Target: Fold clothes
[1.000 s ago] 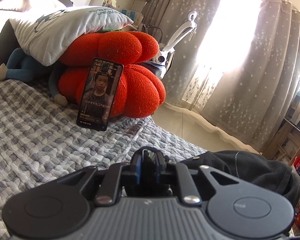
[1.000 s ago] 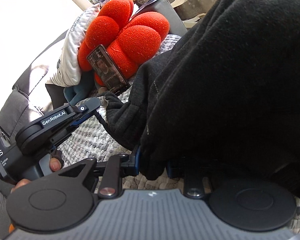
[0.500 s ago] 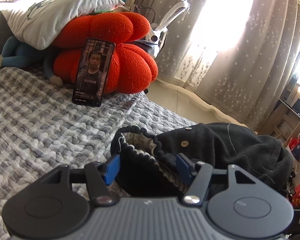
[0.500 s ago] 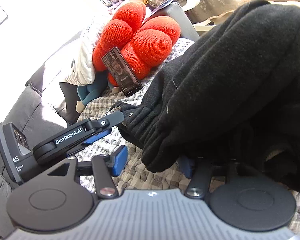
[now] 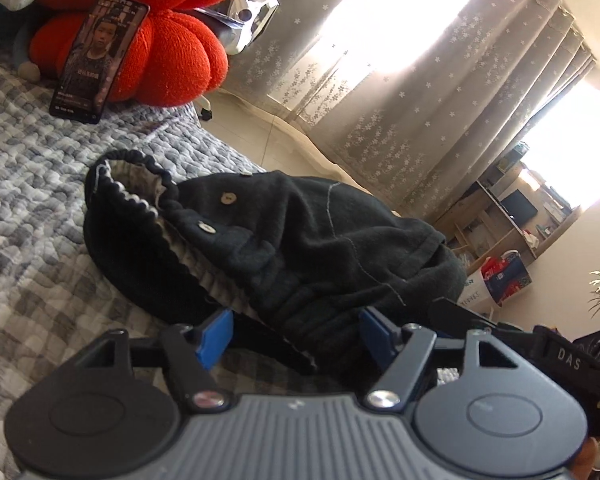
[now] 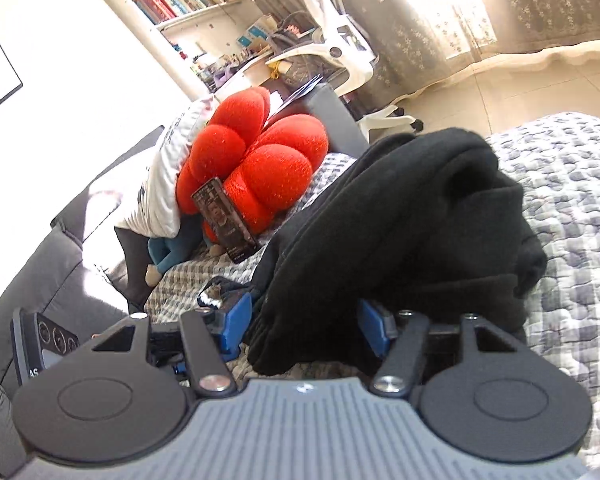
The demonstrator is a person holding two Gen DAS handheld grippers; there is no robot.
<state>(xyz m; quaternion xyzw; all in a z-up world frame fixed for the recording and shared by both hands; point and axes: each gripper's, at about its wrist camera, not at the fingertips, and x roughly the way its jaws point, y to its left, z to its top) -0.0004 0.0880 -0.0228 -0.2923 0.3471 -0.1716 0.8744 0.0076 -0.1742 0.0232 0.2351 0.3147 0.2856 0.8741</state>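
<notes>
While both sets of fingers stand wide apart and hold nothing, I judge the folding unfinished. My left gripper (image 5: pixel 294 334) and right gripper (image 6: pixel 304 330) each straddle an edge of the black knitted garment with pale buttons (image 5: pixel 300 240), which lies bunched just ahead of them on the grey checked quilt (image 5: pixel 32 208), still needing flattening.

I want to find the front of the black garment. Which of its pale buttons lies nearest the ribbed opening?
On the black garment, the lowest button lies nearest, right at the ribbed opening. The round wooden button and the top button sit farther up the fabric.
</notes>
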